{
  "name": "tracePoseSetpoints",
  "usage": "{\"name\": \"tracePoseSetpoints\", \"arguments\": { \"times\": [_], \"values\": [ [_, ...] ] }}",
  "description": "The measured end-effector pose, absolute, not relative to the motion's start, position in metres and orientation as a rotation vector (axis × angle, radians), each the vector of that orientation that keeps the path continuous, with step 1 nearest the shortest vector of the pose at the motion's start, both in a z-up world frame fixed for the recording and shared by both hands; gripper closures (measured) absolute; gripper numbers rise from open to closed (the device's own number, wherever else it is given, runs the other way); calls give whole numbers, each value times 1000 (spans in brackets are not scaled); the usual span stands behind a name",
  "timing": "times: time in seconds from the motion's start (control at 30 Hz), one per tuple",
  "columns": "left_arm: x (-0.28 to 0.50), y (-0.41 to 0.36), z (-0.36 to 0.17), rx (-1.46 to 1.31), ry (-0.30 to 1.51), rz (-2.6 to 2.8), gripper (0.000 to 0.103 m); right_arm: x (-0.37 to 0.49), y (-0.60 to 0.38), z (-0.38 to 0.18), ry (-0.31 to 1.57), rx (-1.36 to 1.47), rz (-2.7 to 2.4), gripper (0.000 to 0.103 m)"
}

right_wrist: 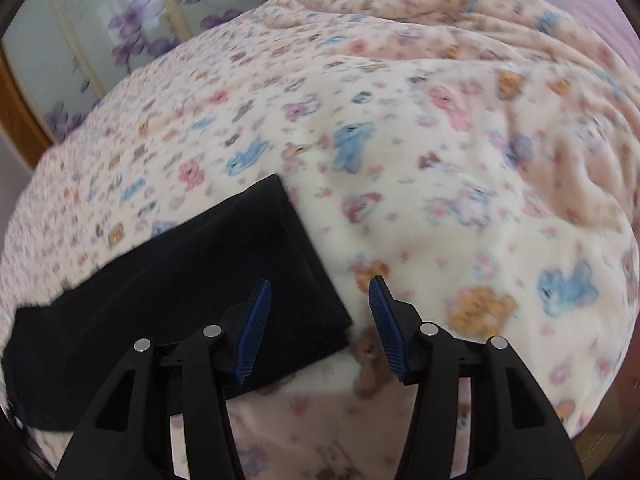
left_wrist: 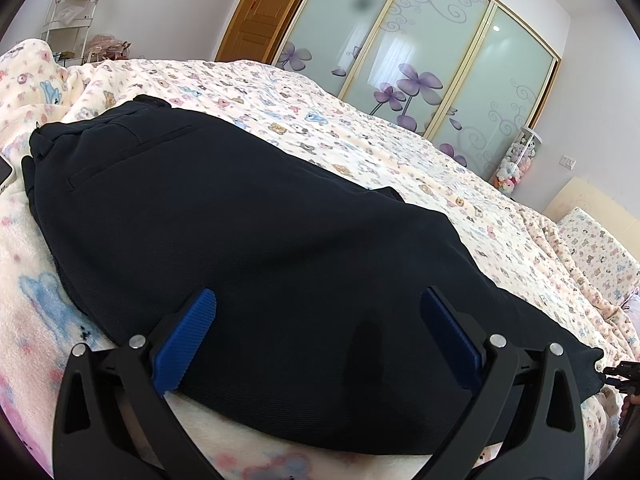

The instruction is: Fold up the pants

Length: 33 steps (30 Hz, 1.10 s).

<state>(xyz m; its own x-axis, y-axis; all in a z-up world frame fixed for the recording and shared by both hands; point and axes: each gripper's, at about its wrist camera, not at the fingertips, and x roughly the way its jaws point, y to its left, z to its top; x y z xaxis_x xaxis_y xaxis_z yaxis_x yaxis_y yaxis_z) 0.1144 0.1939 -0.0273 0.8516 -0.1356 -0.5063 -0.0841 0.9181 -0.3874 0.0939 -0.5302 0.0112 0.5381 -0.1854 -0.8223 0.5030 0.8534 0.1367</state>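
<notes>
Dark navy pants (left_wrist: 248, 240) lie flat on a bed, waistband and back pockets at the far left, legs running toward the lower right. My left gripper (left_wrist: 320, 304) stands open wide just above the near edge of the pants, its blue pads (left_wrist: 186, 336) apart with cloth spanning below them. In the right wrist view the leg ends of the pants (right_wrist: 192, 280) lie at the lower left. My right gripper (right_wrist: 320, 284) is open over the hem corner, left pad above the cloth, right pad over the blanket. Nothing is pinched.
A cream fleece blanket (left_wrist: 360, 128) printed with bears covers the bed and bunches into folds (right_wrist: 520, 60) at the far right. A frosted wardrobe with purple flowers (left_wrist: 420, 60), a wooden door and a white shelf stand beyond. A phone (left_wrist: 6, 174) lies at the left edge.
</notes>
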Motion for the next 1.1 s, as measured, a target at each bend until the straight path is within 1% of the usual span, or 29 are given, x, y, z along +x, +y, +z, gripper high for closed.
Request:
{"name": "tracePoseSetpoints", "arguments": {
  "times": [0.03, 0.07, 0.17, 0.3, 0.37, 0.43, 0.5, 0.6, 0.7, 0.73, 0.77, 0.93, 1.1],
  "values": [
    [114, 194, -27, -412, 555, -28, 2, 97, -526, 9, 937, 339, -424, 74],
    [114, 194, -27, -412, 555, -28, 2, 98, -521, 9, 951, 305, -433, 80],
    [114, 194, -27, -413, 555, -28, 2, 87, -516, 15, 909, 283, -424, 82],
    [114, 194, -27, -413, 555, -28, 2, 57, -528, 28, 801, 382, -422, 83],
    [114, 194, -27, -413, 555, -28, 2, 49, -529, 23, 802, 400, -429, 83],
    [114, 194, -27, -413, 555, -28, 2, 52, -530, 4, 868, 395, -436, 83],
    [114, 194, -27, -413, 555, -28, 2, 55, -529, -4, 904, 394, -446, 82],
    [114, 194, -28, -414, 555, -28, 2, 56, -528, 12, 880, 406, -493, 75],
    [114, 194, -27, -413, 555, -27, 2, 66, -520, 39, 810, 335, -485, 60],
    [114, 194, -27, -413, 555, -28, 2, 73, -521, 43, 800, 327, -480, 48],
    [114, 194, -27, -413, 555, -28, 2, 81, -521, 49, 794, 327, -473, 45],
    [114, 194, -27, -412, 555, -27, 2, 135, -538, 48, 844, 438, -467, 45],
    [114, 194, -28, -409, 558, -26, 2, 164, -547, 28, 958, 426, -511, 46]
  ]
}}
